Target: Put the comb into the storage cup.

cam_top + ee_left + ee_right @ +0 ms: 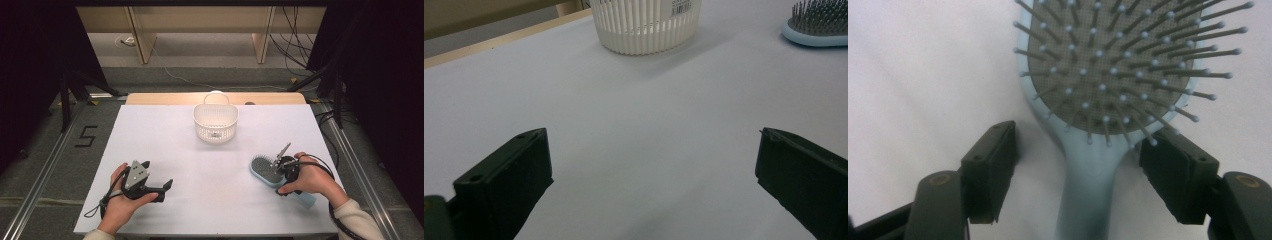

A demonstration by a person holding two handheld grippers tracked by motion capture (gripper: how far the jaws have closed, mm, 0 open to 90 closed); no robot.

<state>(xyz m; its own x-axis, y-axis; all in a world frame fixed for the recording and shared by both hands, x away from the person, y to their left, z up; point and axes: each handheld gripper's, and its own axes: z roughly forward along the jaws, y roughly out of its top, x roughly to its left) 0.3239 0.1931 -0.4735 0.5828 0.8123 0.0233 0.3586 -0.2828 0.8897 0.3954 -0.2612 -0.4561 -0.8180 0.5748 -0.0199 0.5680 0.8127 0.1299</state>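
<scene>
Right gripper view looks straight along the right gripper (1080, 165), whose jaws stand partly apart on either side of the light blue hairbrush (1108, 75), flanking the neck where the handle meets the bristled head; a gap shows on the left side, so the pads do not press it. The brush lies bristles up on the white table (200, 165), near its right edge. The left gripper (651, 165) rests wide open over bare tabletop, well apart from the white basket (215, 121).

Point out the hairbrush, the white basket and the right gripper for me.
hairbrush (1108, 65): right gripper view, on the grey bristle pad.
white basket (215, 131): high view, on its slatted front wall.
right gripper (1078, 170): right gripper view, midway between the jaws, which straddle the brush's neck.
</scene>
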